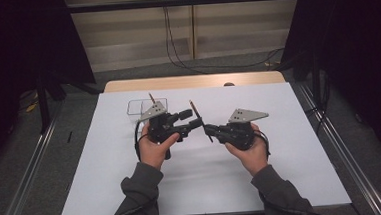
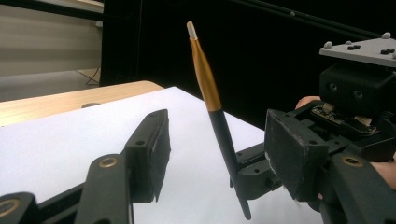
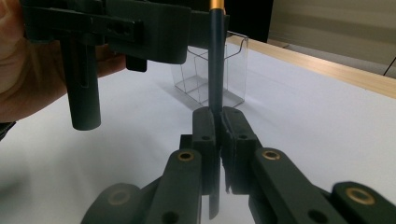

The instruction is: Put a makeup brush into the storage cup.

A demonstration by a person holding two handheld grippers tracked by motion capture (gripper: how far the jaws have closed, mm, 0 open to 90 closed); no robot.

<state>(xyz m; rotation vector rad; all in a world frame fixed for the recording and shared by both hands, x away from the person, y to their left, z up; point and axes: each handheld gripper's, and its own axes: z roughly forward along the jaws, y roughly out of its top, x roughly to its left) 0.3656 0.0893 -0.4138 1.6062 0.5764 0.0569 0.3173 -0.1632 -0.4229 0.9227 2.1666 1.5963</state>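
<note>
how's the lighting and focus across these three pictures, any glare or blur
High view: dim, dark surroundings, the white table evenly lit, no glare. Left gripper view: the pen stands sharp against black. Right gripper view: the right hand-held gripper is crisp; the clear box shows faint reflections.

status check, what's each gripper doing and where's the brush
Right gripper shut on the brush, held upright. Left gripper open, jaws either side of the brush, not touching. Clear box behind on the table; nothing between.
</note>
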